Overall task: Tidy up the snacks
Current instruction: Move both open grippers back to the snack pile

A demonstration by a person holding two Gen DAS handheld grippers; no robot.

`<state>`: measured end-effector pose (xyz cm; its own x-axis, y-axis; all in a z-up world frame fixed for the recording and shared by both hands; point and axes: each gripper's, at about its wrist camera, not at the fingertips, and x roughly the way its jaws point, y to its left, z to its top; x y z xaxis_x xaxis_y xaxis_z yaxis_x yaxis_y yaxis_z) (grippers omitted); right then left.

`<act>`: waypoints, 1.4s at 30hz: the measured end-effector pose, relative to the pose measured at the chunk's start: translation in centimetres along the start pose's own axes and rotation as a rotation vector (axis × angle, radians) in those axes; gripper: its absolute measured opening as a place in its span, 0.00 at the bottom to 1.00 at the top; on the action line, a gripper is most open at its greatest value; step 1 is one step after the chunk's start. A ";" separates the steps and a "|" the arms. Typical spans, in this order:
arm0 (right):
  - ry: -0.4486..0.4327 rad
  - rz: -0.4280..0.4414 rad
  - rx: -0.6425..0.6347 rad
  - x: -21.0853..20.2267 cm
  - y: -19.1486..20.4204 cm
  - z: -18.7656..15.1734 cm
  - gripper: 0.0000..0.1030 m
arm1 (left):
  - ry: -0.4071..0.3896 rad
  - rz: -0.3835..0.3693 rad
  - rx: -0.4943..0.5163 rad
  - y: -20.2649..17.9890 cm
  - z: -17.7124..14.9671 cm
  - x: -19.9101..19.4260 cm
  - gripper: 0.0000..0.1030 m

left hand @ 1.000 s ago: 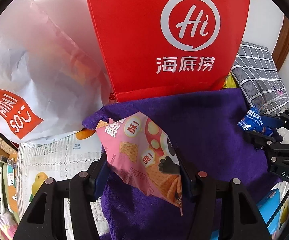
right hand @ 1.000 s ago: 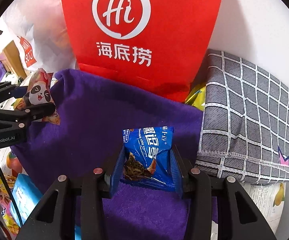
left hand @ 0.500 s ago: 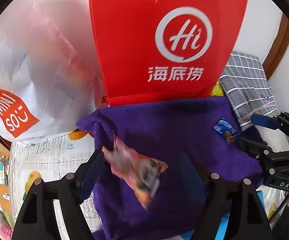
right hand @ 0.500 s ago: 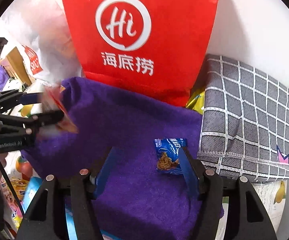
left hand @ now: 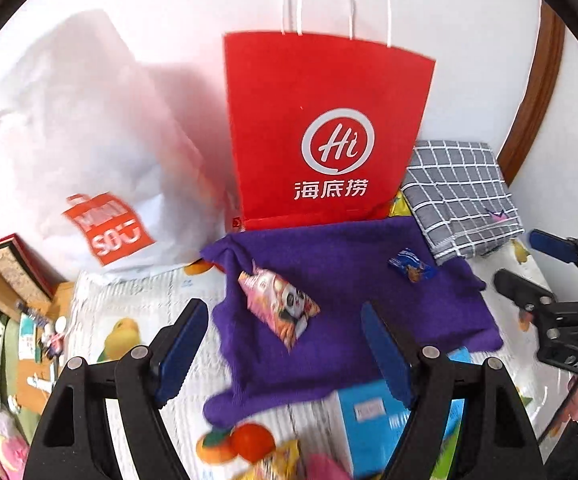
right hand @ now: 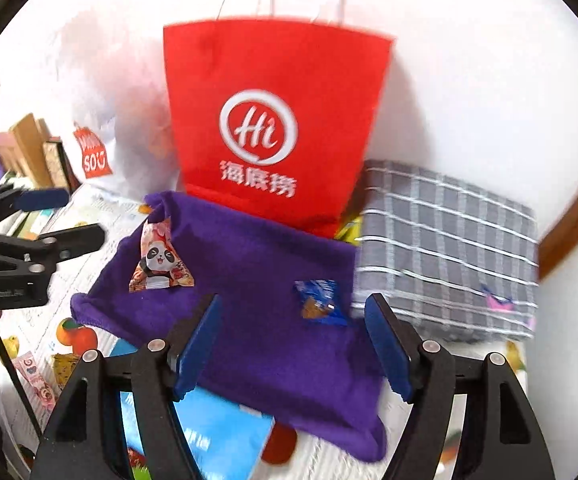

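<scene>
Snack packets, pink (left hand: 279,307) and blue (left hand: 411,268), lie on purple towel (left hand: 349,280); both grippers empty, right's jaws widening

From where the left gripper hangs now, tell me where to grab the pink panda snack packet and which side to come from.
Grip the pink panda packet across its puffed middle, coming down from above. It lies flat and skewed on the purple towel, so its flat sealed ends give little to pinch; the plump belly probably gives the pads more to press. Turn the open left gripper so the fingers straddle the short width.
</scene>
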<state>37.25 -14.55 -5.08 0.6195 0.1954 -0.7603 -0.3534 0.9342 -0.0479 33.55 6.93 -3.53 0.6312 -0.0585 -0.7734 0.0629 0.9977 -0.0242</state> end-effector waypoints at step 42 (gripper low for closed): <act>-0.073 0.181 0.101 -3.4 5.2 -18.7 0.73 | -0.025 0.047 -0.219 4.7 -21.0 -7.7 0.75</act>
<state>20.14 -15.94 -14.86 0.6030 0.3802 -0.7013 -0.3936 0.9065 0.1530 12.78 12.78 -11.01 0.6490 -0.0097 -0.7607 -0.1347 0.9827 -0.1274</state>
